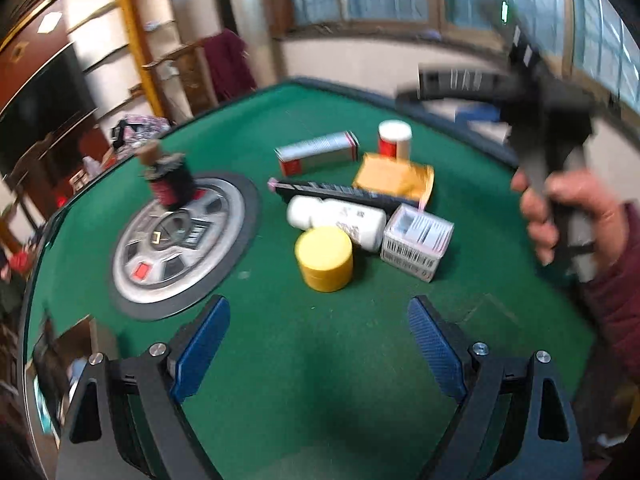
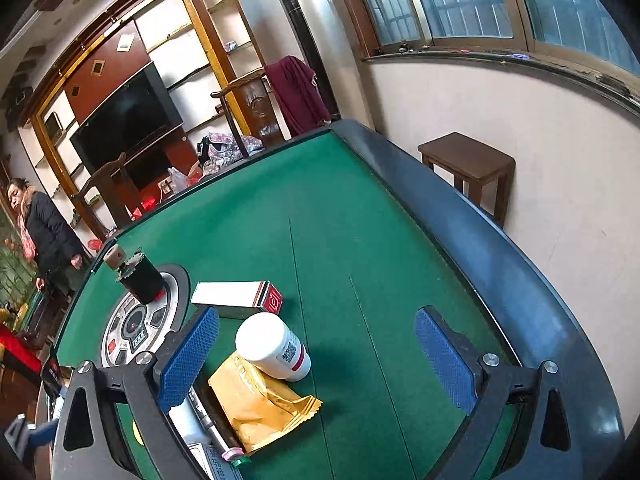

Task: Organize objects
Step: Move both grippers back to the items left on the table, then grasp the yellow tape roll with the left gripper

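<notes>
Clustered mid-table on green felt point(image 1: 320, 360): yellow jar point(image 1: 324, 258), white bottle point(image 1: 340, 218) on its side, barcoded box point(image 1: 418, 242), gold packet point(image 2: 260, 404), red-and-white bottle point(image 2: 272, 346), long carton point(image 1: 318, 152). Left gripper point(image 1: 318, 350) spread wide, empty, near the table's close edge. Right gripper point(image 2: 316, 356) likewise wide, grasping nothing, above the red-and-white bottle.

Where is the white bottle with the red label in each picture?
Left wrist view: the white bottle with the red label stands at the far end of the pile, right of the long box.
Right wrist view: it is low, centre-left, touching the gold packet.
Shared landmark: the round silver hub.
</notes>
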`<state>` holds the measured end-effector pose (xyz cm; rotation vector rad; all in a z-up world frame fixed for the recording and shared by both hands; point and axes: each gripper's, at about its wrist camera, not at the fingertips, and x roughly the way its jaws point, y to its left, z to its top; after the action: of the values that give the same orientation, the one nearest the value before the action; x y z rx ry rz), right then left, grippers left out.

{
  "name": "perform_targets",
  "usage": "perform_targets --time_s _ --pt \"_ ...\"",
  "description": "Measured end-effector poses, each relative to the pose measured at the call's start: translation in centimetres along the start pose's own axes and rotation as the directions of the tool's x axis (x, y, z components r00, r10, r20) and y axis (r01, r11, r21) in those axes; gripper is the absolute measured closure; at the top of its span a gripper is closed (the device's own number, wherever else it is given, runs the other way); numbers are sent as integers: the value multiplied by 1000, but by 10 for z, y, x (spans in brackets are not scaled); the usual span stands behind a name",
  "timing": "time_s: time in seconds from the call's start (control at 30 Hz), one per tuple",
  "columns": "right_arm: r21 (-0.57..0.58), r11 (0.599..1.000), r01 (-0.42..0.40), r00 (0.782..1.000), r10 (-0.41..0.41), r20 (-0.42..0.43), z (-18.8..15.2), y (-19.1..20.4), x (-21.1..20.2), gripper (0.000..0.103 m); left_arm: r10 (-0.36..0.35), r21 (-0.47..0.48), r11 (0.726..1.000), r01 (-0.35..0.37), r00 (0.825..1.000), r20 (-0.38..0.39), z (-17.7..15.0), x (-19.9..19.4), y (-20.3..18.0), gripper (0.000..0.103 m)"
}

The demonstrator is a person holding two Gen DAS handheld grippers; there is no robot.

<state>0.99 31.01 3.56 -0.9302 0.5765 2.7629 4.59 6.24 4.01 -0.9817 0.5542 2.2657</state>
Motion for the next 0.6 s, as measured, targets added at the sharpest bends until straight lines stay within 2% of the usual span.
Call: perform_targets --time_s 0.1,0.23,0.4,0.5,0.57,0.6 --pt "0 1000 -12 1000 12 -3 -2 0 0 3 -19 30 999 20 999 -37 7 23 -1 13" --pt "7 1000 -29 999 29 -27 -4 4 8 3 -41 0 999 41 998 -49 18 43 8 14" --pt "23 999 -38 999 39 -32 -6 2 7 3 -84 -40 996 82 995 -47 31 61 15 22" --pt "34 999 -41 998 42 -37 -6 1 9 3 -107 -44 994 104 992 -65 32 69 13 35" --pt "43 998 -46 998 48 -44 -6 0 10 3 -127 -49 991 123 989 -78 31 74 10 57" --pt "46 998 -47 998 49 -48 -5 -1 11 3 -121 -48 992 117 989 -81 30 74 9 62"
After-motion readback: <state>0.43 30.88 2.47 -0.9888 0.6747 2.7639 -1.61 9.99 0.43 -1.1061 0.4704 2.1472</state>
